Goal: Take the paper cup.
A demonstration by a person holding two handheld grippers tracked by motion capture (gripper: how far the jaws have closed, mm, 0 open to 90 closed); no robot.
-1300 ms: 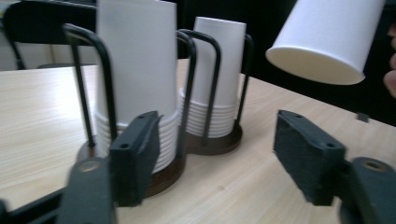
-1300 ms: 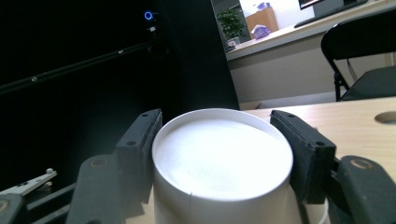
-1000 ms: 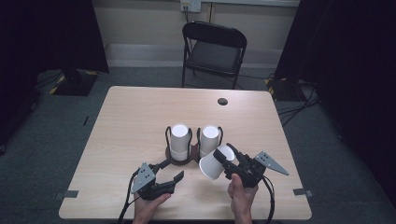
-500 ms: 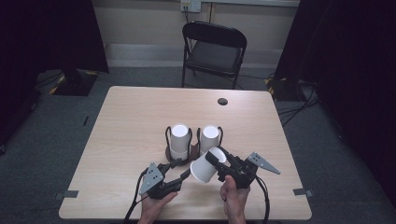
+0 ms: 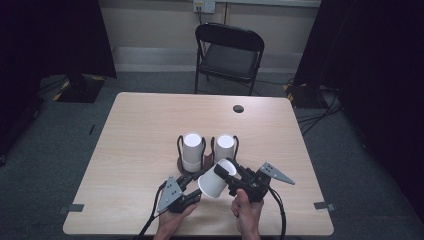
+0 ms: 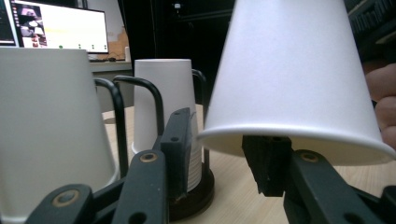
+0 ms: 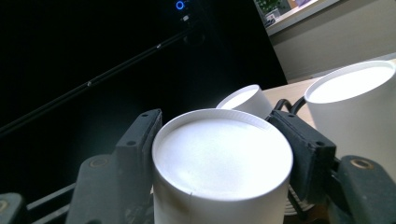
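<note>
high view: near the front edge of the surface (image 5: 140, 130), the right claw (image 5: 231, 176) grips a white paper cup (image 5: 216, 179), tilted toward the left claw (image 5: 192, 179). two more cup stacks (image 5: 192, 150) stand upside down in a black holder (image 5: 179, 147) just behind.

left gripper view: the left claw's jaws are spread apart, one pad under the cup's rim (image 6: 299, 140).

right gripper view: both jaws press the cup's sides below its closed base (image 7: 222, 151).

Nothing legible anywhere: the monitor (image 6: 60, 29) at ten o'clock in the left gripper view shows a lit window, its contents too blurred to read.
</note>
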